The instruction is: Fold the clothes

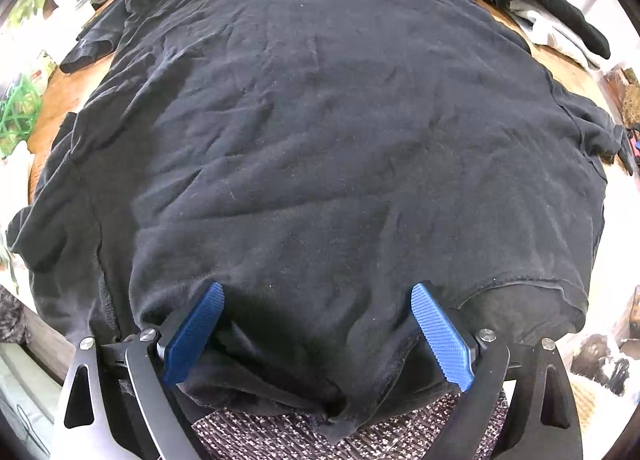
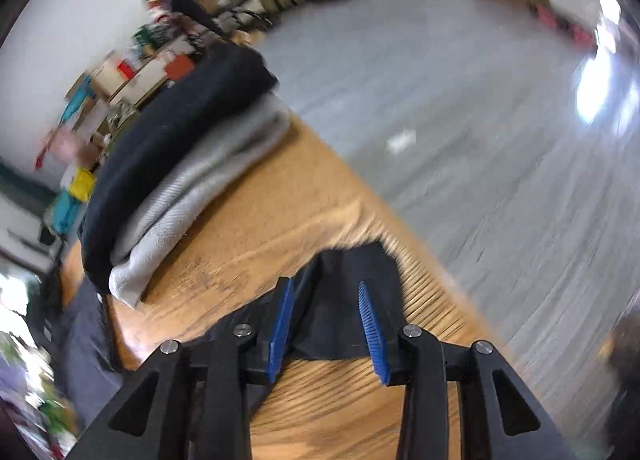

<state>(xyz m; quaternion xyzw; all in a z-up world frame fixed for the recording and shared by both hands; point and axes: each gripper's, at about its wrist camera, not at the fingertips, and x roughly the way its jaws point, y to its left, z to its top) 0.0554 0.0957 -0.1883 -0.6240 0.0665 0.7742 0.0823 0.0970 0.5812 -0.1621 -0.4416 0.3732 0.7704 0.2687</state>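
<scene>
The wooden table (image 2: 280,212) fills the scene, and nearly all of it in the left wrist view is covered by the big black T-shirt (image 1: 320,120), spread flat with light wrinkles, one sleeve (image 1: 596,132) flopping off to the right, the near collar edge drooping over the table's front. Up at the far right corner sits a small stack: a folded black garment (image 2: 176,132) lying on top of a folded grey garment (image 2: 200,180), both resting on bare wood, apart from the shirt's main body. Another dark piece of clothing (image 1: 92,48) lies at the far left edge, touching the shirt's side.

Down to the tools now. The left tool (image 1: 316,312) hangs over the shirt's near edge, its blue pads (image 1: 440,332) spread wide, black cloth lying between them and nothing pinched. The right tool (image 2: 326,316) is over at the table's right edge, the picture blurred; its jaws stand parted, and a corner of black fabric (image 2: 352,280) lies between and beyond the fingers on the wood. Whether the pads touch that cloth cannot be told through the blur. Beyond the edge, grey floor (image 2: 460,100).
</scene>
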